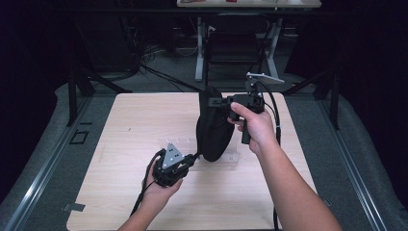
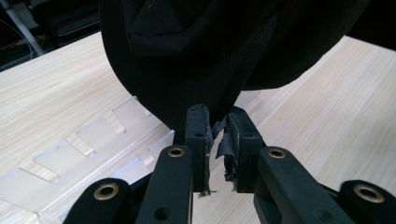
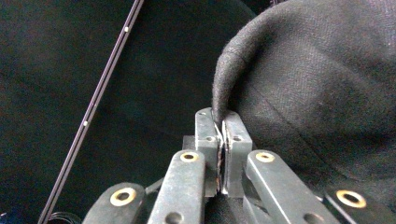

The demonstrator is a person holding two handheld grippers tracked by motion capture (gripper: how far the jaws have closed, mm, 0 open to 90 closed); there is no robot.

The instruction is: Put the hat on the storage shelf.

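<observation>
Now the black cloth bag [image 1: 213, 126] hangs upright over the table [image 1: 120, 144], its long axis near vertical. The right gripper [image 1: 226, 102] pinches its top edge tight, while the left gripper [image 1: 193, 158] nips the bottom edge, jaws nearly closed on fabric, beside a clear plastic tray [image 2: 84, 154].

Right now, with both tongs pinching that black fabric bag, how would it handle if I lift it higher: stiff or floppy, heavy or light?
Probably floppy: the black fabric bag hangs in a sagging teardrop from the right tongs and creases where pinched. Likely light, since a thin pinched edge seems to carry it. The left tongs grip its bottom edge above the wooden table, so it should drape and swing rather than hold shape.
</observation>
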